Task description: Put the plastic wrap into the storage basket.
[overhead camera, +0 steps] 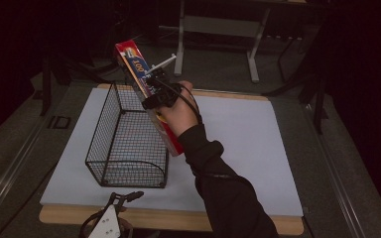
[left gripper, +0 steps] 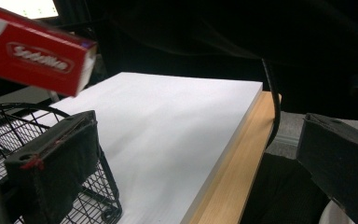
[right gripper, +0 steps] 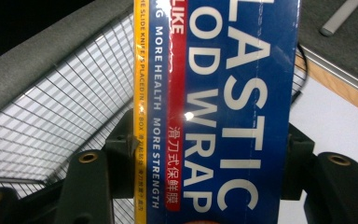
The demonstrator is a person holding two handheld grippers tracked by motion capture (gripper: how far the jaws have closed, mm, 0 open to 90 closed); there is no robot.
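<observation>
The right gripper [overhead camera: 154,89], its jaws clamping across the plastic wrap box [overhead camera: 139,74], is holding that box tilted, long axis steeply upright, just above the wire basket's [overhead camera: 124,144] right rim, while the left gripper [overhead camera: 121,201], jaws spread and holding nothing, is idling near the basket's front end.

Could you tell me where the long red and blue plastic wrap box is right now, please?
In the high view, the long red and blue plastic wrap box is held aloft, tilted, in the right claw, above the black wire basket's right edge.
</observation>
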